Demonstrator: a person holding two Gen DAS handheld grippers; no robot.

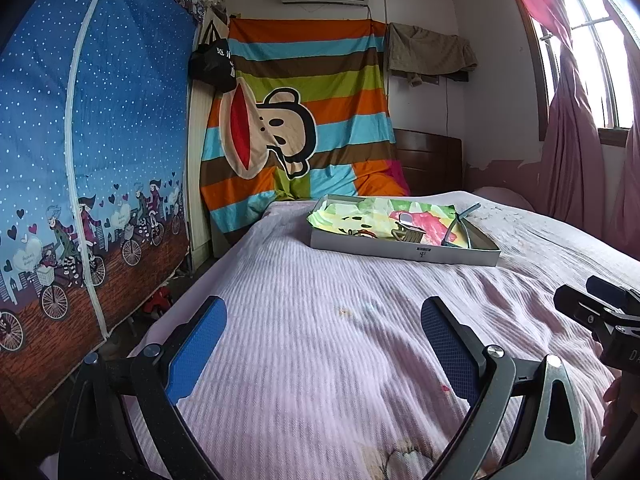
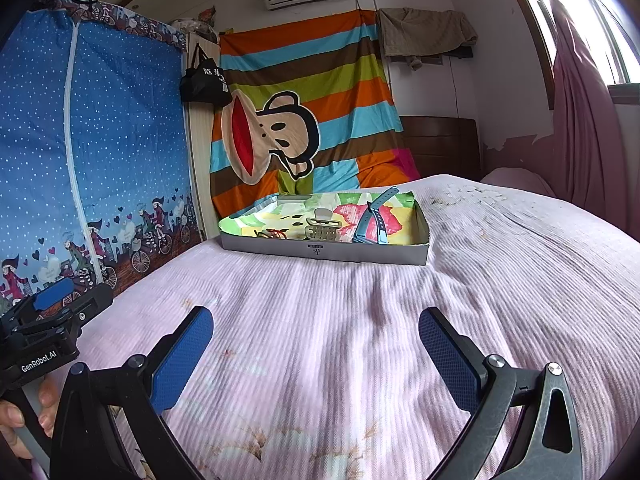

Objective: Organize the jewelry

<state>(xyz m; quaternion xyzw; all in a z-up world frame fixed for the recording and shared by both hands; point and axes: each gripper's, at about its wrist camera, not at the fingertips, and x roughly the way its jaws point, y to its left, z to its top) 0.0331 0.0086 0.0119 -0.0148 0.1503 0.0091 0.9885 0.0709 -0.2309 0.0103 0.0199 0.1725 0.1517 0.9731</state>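
A shallow grey box [image 2: 320, 251] lined with colourful paper sits on the pink bed; it also shows in the left wrist view [image 1: 400, 249]. In it lie a blue watch band [image 2: 376, 220], a beige hair claw [image 2: 322, 229] and a small red-and-brown trinket [image 2: 272, 234]. In the left wrist view the band [image 1: 460, 226] and the claw [image 1: 408, 232] show too. My left gripper [image 1: 324, 344] is open and empty above the bedspread, well short of the box. My right gripper [image 2: 316, 350] is open and empty, also short of the box.
A pink ribbed bedspread [image 2: 360, 320] covers the bed. A blue fabric wardrobe [image 1: 92, 160] stands at the left. A striped monkey sheet [image 2: 304, 120] hangs behind, beside a dark headboard [image 2: 440, 144]. Pink curtains [image 2: 580, 120] and a window are at the right.
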